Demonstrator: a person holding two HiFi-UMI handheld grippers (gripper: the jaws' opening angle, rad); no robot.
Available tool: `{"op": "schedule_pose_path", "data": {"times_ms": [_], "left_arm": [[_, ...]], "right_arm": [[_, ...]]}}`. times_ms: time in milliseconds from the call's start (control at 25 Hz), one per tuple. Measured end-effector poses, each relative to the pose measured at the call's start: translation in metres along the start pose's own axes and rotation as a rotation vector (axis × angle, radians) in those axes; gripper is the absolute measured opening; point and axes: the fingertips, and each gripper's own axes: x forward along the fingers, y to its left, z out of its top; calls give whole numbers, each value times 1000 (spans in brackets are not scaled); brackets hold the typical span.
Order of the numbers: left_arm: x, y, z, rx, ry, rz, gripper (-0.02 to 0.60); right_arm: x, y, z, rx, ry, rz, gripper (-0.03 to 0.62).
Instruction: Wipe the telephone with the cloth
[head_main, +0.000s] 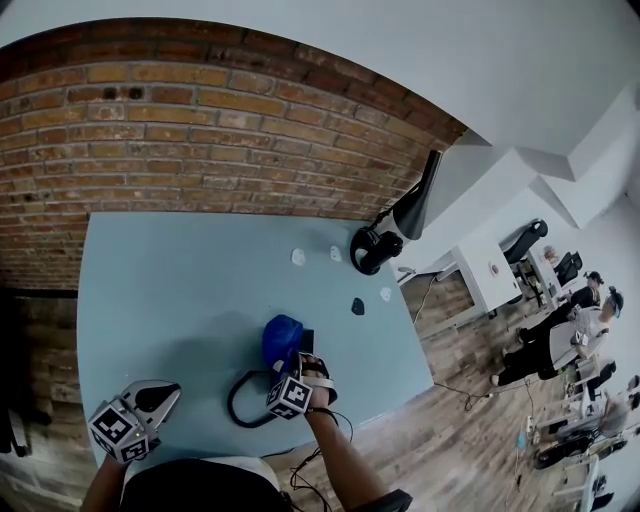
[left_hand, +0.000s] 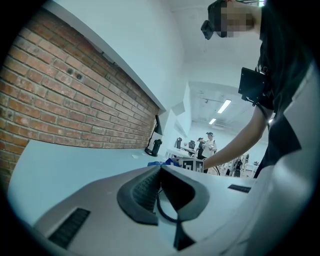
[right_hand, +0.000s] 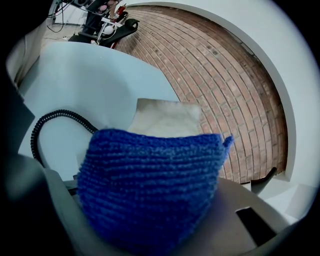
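Right hand-held gripper (head_main: 303, 366): clamped on the blue cloth (head_main: 282, 336), over the counter's (head_main: 170, 290) near middle.
Telephone (right_hand: 167, 117): just beyond the cloth, straight ahead of the right jaws and mostly covered by it. The pale part that shows runs away towards the brick wall.
Cord (right_hand: 55, 113): loops on the counter to the left of the telephone, near the wiping path.
Left hand-held gripper (head_main: 163, 393): jaws together on nothing, at the near left corner, well apart from the telephone.
Nearer arm: the right, by far.
Other things: small scraps (head_main: 298, 257) and a black stand (head_main: 375, 250) sit farther back, out of the way.
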Motion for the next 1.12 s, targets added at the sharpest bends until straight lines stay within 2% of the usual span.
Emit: {"op": "schedule_pose_path", "data": {"times_ms": [1120], "left_arm": [[-2,-2,-8,3,4,-9,26]], "right_arm": [[-17,46,-7,71,0,32,69]]}}
